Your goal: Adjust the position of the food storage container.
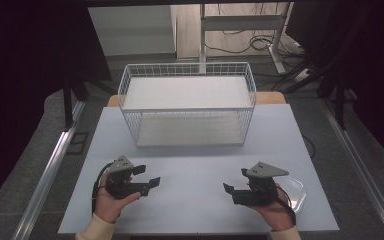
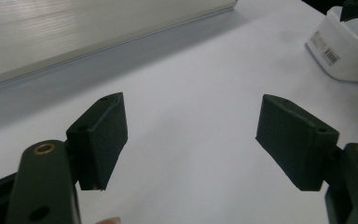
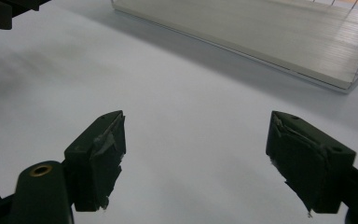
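Both hand-held grippers, left (image 1: pixel 147 176) and right (image 1: pixel 234 187), rest released near the desk's (image 1: pixel 195 150) front edge, the clear container (image 1: pixel 296 192) beside the right one ready for pickup.

A matt, smooth pale table (image 1: pixel 195 150) holds a white wire-mesh metal basket (image 1: pixel 187 102) at twelve o'clock. A clear glossy plastic container (image 1: pixel 296 192) sits at four o'clock. Both grippers, left gripper (image 1: pixel 147 176) and right gripper (image 1: pixel 235 181), look like matt black plastic.
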Available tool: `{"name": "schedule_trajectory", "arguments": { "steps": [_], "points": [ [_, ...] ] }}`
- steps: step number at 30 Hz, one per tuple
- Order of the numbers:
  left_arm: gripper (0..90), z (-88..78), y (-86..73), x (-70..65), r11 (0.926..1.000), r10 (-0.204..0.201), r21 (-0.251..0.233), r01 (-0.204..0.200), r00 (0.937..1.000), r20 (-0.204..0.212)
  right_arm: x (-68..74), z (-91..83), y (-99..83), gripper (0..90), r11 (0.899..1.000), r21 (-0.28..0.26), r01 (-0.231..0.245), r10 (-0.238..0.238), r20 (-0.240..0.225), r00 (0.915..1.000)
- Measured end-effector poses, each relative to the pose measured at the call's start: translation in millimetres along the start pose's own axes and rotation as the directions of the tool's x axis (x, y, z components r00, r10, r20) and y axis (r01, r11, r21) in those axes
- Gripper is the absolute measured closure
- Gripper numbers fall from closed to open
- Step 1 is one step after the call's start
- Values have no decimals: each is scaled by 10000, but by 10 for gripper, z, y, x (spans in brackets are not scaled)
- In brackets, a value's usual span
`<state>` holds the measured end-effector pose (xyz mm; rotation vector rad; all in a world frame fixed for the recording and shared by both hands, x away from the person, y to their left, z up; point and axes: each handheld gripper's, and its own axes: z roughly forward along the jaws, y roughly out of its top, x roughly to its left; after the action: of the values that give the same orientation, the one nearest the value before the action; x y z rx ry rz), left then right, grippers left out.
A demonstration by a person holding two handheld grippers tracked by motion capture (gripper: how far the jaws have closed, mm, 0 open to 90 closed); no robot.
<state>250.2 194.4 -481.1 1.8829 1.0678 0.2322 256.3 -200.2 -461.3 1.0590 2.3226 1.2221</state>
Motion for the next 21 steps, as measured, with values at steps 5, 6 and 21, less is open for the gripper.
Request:
{"name": "schedule_trajectory", "arguments": {
  "steps": [5,6,21],
  "points": [
    [236,7,4,4,10000,-79,57,78,9999,112,18,5,-7,210,9997,173,182,-183,47,9998],
    [236,2,5,1,10000,-77,41,76,9998,183,18,5,-7,210,9997,173,182,-183,47,9998],
    [235,-18,-5,-46,10000,-6,51,5,9998,182,-6,-180,99,263,9997,-221,-50,56,275,9996]
  ]
}}
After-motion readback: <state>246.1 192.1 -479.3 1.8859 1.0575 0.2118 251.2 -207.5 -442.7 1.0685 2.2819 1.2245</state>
